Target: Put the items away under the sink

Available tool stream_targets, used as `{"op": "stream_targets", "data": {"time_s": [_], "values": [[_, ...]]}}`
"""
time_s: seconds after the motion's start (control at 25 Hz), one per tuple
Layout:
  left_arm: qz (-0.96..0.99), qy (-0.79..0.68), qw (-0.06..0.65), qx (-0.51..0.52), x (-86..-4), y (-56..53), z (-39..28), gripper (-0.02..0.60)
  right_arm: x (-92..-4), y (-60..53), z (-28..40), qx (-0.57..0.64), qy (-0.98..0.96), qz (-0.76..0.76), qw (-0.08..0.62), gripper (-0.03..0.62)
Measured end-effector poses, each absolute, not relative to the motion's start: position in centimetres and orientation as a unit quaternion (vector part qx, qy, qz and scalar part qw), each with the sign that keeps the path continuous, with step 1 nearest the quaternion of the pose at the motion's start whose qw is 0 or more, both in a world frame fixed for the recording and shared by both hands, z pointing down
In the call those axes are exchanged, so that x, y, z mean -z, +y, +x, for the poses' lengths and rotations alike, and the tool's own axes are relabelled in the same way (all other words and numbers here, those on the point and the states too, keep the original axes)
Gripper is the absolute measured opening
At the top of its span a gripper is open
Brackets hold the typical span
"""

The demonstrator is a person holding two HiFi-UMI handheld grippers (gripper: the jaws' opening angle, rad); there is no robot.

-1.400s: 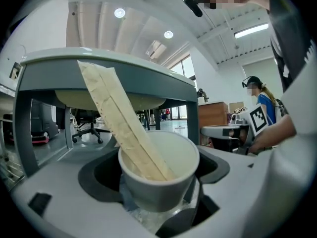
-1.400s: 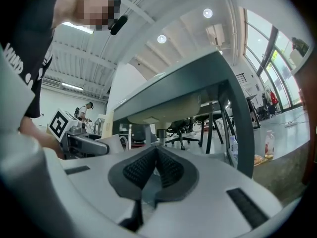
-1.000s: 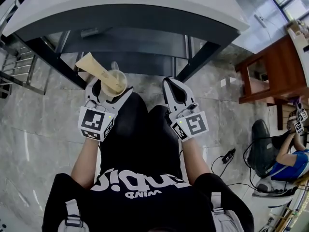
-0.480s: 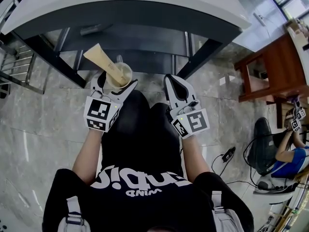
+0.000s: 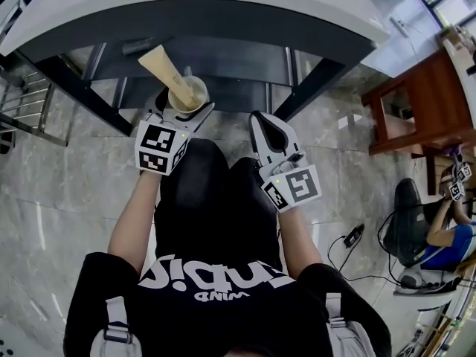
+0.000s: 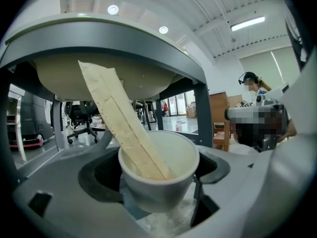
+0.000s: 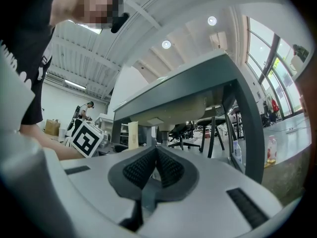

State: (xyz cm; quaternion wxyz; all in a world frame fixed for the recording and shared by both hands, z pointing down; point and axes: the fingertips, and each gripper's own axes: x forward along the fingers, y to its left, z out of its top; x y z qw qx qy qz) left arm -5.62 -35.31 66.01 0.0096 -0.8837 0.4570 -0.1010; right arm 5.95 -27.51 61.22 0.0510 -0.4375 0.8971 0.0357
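My left gripper [image 5: 184,108] is shut on a white paper cup [image 5: 187,93] that holds a long beige packet [image 5: 163,68] leaning up and to the left. In the left gripper view the cup [image 6: 158,170] sits upright between the jaws, with the packet [image 6: 119,118] sticking out toward the pale underside of the sink basin [image 6: 119,76]. My right gripper [image 5: 269,134] is shut with nothing in it; its ribbed pads [image 7: 156,170] meet. Both grippers hover in front of the grey sink table [image 5: 223,21], just below its edge.
A lower grey shelf [image 5: 223,65] lies under the table between dark legs [image 5: 312,88]. A metal rack [image 5: 15,95] stands at the left, a wooden stool [image 5: 416,110] at the right. Another person [image 5: 439,236] sits on the floor at the far right.
My left gripper has carried the cup and packet forward, toward the space under the sink. The right gripper has barely moved.
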Motion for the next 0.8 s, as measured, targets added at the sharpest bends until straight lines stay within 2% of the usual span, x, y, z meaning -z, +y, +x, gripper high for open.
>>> {"op": "stream_targets", "data": {"time_s": [0.8], "values": [[-0.876,0.471,0.013,0.105,-67.5,-45.5,-3.9,0.443,-61.7,-27.3,4.9,-0.033,0.898,-0.436,0.043,0.018]]}}
